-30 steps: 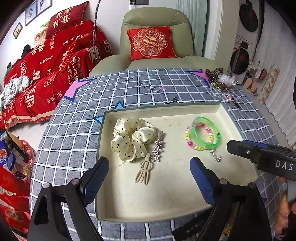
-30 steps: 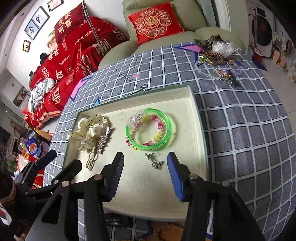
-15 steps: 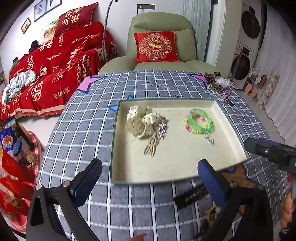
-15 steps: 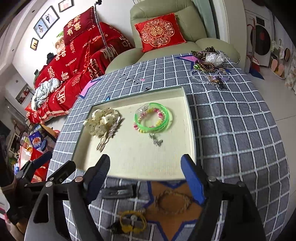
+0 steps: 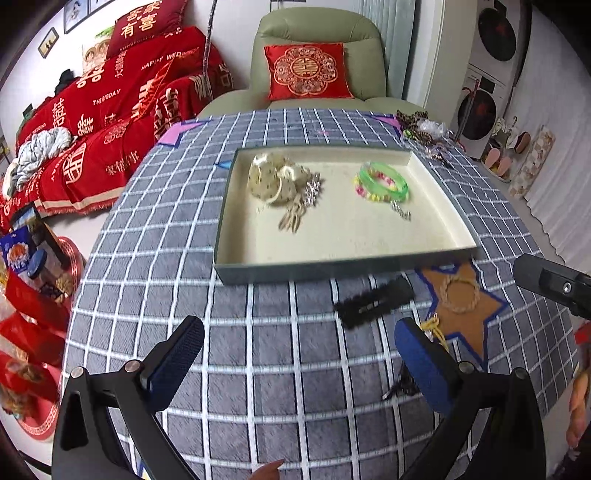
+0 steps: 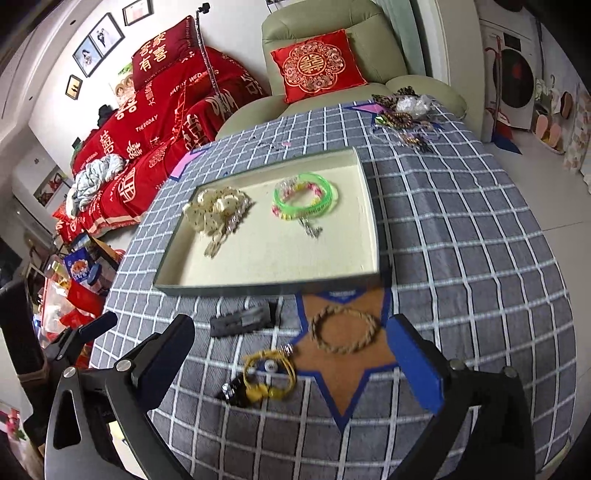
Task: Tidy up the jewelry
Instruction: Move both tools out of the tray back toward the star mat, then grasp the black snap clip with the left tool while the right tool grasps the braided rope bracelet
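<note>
A: Start nearest. What are the grippers doing?

B: The left gripper (image 5: 299,363) hangs over bare checked tablecloth (image 5: 258,369), fingers spread wide with nothing between them. The right gripper (image 6: 295,360) is likewise spread wide and empty, above the loose pieces at the near edge.

A: Which pieces?

B: In the right wrist view, a yellow bracelet (image 6: 269,373) lies between the fingers toward 7 o'clock. A twisted rope bracelet (image 6: 345,330) sits on the brown star patch (image 6: 351,376), close to the right finger. A black hair clip (image 6: 243,321) lies at 10 o'clock from the yellow one, just short of the tray.

A: And the tray?

B: The tray (image 6: 266,286) sits at 12 o'clock beyond them. Inside, a polka-dot scrunchie (image 6: 214,210) is at the left, with a cream claw clip (image 6: 212,249) and sparkly clips touching it. A green bangle (image 6: 304,195) and a beaded bracelet lie together at the right, a small silver charm (image 6: 312,230) just nearer.

A: Farther still?

B: A jewelry pile (image 6: 404,112) at 1 o'clock on the table's far corner, then a green armchair (image 6: 332,22) with a red cushion (image 6: 317,66).
</note>
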### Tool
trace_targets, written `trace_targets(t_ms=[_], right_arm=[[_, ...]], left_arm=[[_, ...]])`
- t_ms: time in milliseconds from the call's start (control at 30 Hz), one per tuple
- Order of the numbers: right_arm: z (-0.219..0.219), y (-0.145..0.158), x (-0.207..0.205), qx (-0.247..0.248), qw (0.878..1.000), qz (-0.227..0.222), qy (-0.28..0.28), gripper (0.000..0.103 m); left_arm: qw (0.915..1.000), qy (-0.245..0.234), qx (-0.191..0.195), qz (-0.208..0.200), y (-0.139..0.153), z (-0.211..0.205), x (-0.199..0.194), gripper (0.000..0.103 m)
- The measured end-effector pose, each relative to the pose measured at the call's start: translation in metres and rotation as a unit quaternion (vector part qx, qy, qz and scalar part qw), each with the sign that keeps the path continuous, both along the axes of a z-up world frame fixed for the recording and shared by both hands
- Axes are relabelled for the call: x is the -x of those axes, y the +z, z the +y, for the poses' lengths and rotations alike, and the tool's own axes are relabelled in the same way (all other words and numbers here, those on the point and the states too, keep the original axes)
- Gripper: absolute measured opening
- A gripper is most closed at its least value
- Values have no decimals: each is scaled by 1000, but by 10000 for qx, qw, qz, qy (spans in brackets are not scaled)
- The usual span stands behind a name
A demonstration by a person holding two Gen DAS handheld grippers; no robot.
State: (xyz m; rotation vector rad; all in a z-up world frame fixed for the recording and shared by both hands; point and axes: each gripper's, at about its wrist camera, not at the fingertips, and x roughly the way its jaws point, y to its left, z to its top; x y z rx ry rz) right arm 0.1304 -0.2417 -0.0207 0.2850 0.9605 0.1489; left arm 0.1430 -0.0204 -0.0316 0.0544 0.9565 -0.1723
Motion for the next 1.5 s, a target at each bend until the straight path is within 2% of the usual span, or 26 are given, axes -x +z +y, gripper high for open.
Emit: trace_targets(t_ms=[233, 333, 433, 633, 833, 1167, 1500], right_arm=[[-7, -12, 22, 7, 9998, -16, -175, 103], [-9, -17, 30, -117, 9997, 31, -204, 103], [-12, -22, 36, -16, 9997, 84, -229, 103], [-15, -36, 45, 63, 9986, 457, -265, 103], [-24, -52, 53, -24, 9970, 688, -350, 103], [-33, -56, 42, 231, 9956, 779, -456, 103], [-41, -63, 16, 463, 9939, 865, -497, 103]], left_arm=[[10000, -35, -12, 89, -8, 1, 13, 103], [9999, -34, -87, 84, -12, 1, 17, 103], [9997, -47, -222, 63, -15, 0, 21, 103], [9993, -10, -348, 130, -26, 6, 25, 103], [9988, 24, -326, 363, -42, 18, 17, 103], [9973, -469, -554, 148, -43, -4, -4, 103], [9949, -759, -664, -35, -43, -25, -20, 103]])
